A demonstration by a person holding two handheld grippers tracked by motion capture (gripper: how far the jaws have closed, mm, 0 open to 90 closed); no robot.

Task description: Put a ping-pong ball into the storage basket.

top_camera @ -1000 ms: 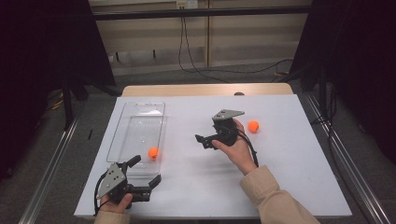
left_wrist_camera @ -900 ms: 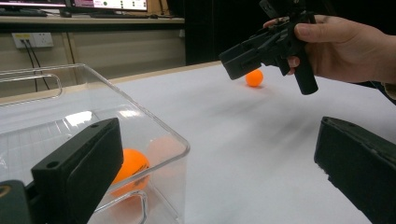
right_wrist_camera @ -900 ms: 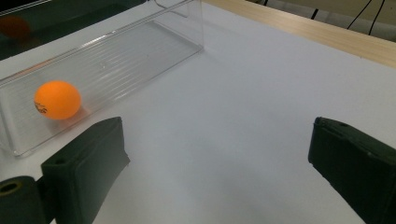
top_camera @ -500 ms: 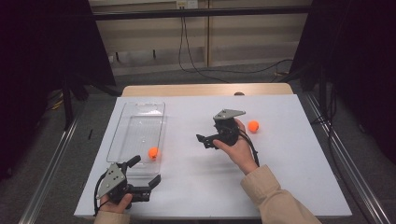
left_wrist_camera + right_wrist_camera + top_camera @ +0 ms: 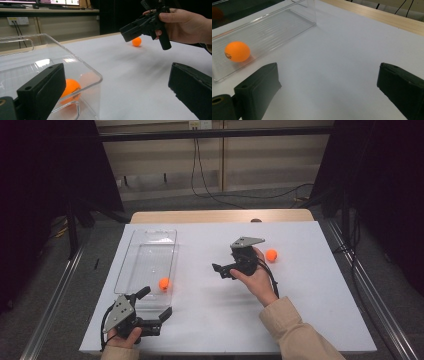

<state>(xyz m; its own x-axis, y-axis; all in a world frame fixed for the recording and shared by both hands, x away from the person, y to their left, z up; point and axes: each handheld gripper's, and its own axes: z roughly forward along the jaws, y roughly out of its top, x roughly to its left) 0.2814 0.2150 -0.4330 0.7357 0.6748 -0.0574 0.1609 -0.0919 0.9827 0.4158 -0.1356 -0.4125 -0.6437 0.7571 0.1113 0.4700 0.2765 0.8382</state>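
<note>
The left gripper [image 5: 159, 305], jaws apart and empty, sits just beside the near end of the clear tray [image 5: 131, 270]. One orange ball [image 5: 164, 283] lies inside the tray at that end. Right of the tray, the right gripper [image 5: 220, 269] hovers, jaws apart and empty. A second orange ball [image 5: 271, 255] lies just beyond it.
</note>
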